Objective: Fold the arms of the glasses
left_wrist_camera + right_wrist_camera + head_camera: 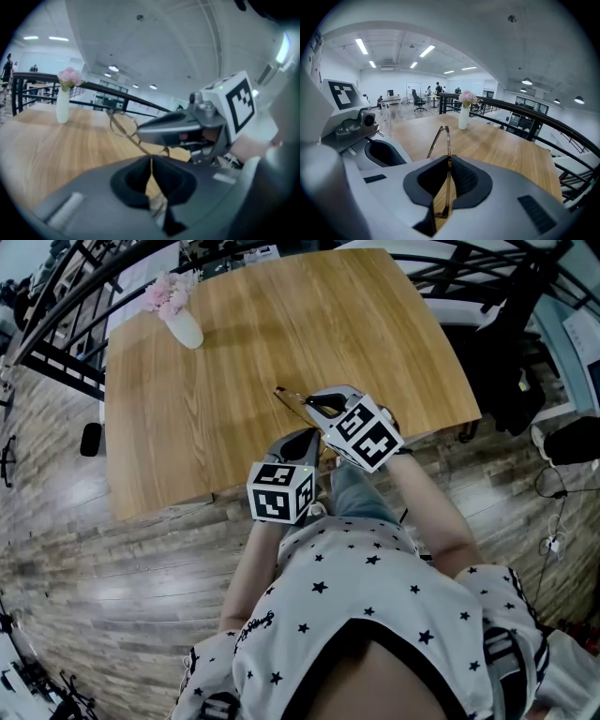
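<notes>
Thin gold wire-rimmed glasses (298, 401) hang in the air above the near edge of the light wooden desk (234, 352), carried between my two tools. My left tool (151, 165) has its dark pads pressed together on one slim wire of the frame, and a round lens shows just beyond them. My right tool (449, 164) is likewise pinched tight on a thin gold wire that rises from between its pads. A white vase (186, 329) of pink flowers stands at the desk's far left corner, well apart.
</notes>
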`<move>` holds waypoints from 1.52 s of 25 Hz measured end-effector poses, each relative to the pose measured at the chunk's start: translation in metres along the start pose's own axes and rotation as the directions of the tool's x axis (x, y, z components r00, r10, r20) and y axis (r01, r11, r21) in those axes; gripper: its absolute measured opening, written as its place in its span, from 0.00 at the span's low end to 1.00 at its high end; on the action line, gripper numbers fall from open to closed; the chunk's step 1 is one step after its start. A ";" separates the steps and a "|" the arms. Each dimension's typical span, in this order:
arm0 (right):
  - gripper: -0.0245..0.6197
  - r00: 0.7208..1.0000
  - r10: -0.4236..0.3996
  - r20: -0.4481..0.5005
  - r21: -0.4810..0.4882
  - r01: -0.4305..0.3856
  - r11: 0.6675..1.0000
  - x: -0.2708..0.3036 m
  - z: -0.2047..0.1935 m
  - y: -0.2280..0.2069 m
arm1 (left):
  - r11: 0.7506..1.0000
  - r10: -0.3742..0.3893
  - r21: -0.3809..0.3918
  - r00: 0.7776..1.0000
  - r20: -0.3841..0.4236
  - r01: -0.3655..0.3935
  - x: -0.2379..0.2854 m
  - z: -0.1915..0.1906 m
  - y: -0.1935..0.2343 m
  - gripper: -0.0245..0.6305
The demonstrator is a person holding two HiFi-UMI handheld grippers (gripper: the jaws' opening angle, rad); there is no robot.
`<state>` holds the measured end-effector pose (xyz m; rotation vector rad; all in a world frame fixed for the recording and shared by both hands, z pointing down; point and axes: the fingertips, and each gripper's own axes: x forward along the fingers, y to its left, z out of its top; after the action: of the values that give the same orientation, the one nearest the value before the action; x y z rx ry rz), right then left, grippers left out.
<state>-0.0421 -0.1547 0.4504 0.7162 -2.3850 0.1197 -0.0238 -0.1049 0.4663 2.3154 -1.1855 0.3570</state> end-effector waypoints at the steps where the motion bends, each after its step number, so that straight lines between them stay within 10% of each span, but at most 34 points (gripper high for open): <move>1: 0.09 1.000 0.003 0.001 0.001 -0.003 1.000 0.000 0.001 0.001 | 1.000 -0.001 0.001 1.000 0.001 0.001 0.000 0.001 0.000 0.05; 38: 0.09 0.999 -0.032 0.006 0.017 0.032 0.999 -0.001 -0.001 -0.019 | 0.998 0.038 -0.052 0.997 0.068 -0.034 -0.021 0.002 0.024 0.07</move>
<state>-0.0309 -0.1705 0.4488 0.7632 -2.3799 0.1249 -0.0555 -0.1034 0.4626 2.2813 -1.2561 0.2581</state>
